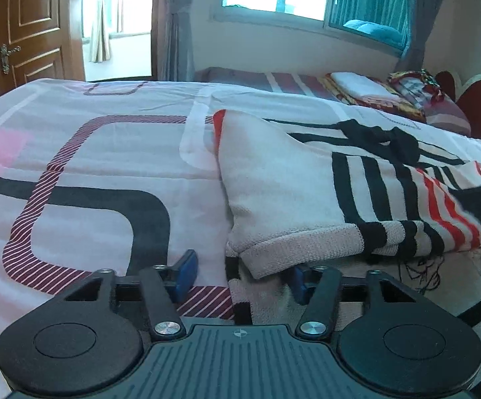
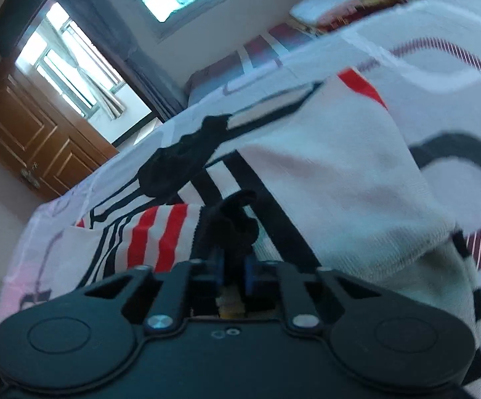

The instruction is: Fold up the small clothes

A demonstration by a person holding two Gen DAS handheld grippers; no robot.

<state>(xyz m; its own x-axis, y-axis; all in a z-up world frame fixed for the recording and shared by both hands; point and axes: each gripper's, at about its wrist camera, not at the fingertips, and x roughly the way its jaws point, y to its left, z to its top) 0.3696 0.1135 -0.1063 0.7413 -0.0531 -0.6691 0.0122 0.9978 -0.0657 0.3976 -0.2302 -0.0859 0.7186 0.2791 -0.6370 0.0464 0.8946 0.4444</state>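
Folding striped garment (image 1: 307, 179) on bed (image 1: 91, 153) | left tongs (image 1: 240, 274) wide, straddling cuff | right tongs (image 2: 234, 271) narrow, pinching black fabric | risk: thin pinch slipping, fold collapsing

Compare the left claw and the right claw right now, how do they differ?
The left claw is open, its blue pads spread wide beside the striped sweater's ribbed cuff; the right claw is shut on a black bit of the striped sweater. The left view sits level, the right is tilted. Both are over the same garment on the patterned bedspread.
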